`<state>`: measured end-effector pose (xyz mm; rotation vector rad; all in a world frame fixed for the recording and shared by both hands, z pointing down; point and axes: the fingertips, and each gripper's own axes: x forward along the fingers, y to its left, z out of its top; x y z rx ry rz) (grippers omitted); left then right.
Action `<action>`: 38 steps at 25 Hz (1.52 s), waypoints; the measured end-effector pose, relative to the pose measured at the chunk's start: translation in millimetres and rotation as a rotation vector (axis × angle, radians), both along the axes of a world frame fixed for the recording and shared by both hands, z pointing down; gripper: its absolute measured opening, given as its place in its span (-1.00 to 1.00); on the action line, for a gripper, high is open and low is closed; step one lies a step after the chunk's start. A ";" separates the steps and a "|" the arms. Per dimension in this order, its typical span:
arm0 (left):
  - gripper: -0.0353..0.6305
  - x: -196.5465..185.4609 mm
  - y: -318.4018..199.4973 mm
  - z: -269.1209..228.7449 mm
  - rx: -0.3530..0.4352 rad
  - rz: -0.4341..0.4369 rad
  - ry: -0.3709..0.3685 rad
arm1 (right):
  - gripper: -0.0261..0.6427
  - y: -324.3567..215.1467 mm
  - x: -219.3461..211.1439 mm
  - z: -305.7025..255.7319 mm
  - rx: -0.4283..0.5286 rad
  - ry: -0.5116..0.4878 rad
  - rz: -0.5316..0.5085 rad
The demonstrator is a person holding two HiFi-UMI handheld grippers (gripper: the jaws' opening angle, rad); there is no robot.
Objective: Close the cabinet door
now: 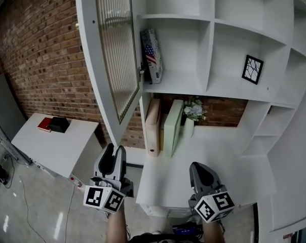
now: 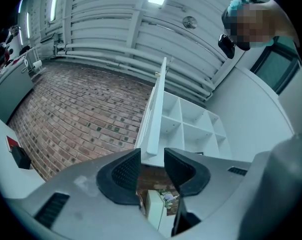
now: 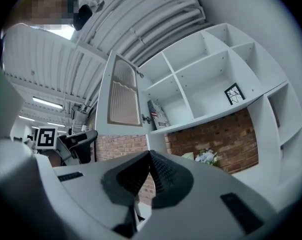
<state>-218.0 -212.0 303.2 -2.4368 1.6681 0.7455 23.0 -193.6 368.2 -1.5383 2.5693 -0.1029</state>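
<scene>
Lowest in frame, the left gripper (image 1: 113, 150) stands released just beneath the white ribbed-glass cabinet door (image 1: 117, 49), swung wide at upper left; the right gripper (image 1: 199, 167) is clenched empty. I'd push the door's free edge steadily rightward toward the white shelving (image 1: 212, 44).

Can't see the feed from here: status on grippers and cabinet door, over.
Left gripper open, below the door's lower corner, not gripping. Right gripper shut, empty. Cabinet door stands open. Nothing visible blocking its swing.
</scene>
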 end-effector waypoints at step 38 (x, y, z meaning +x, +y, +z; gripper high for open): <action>-0.58 51.4 -8.9 -14.7 -0.041 0.117 -0.092 | -0.92 -1.2 4.8 1.3 -0.020 -0.011 0.024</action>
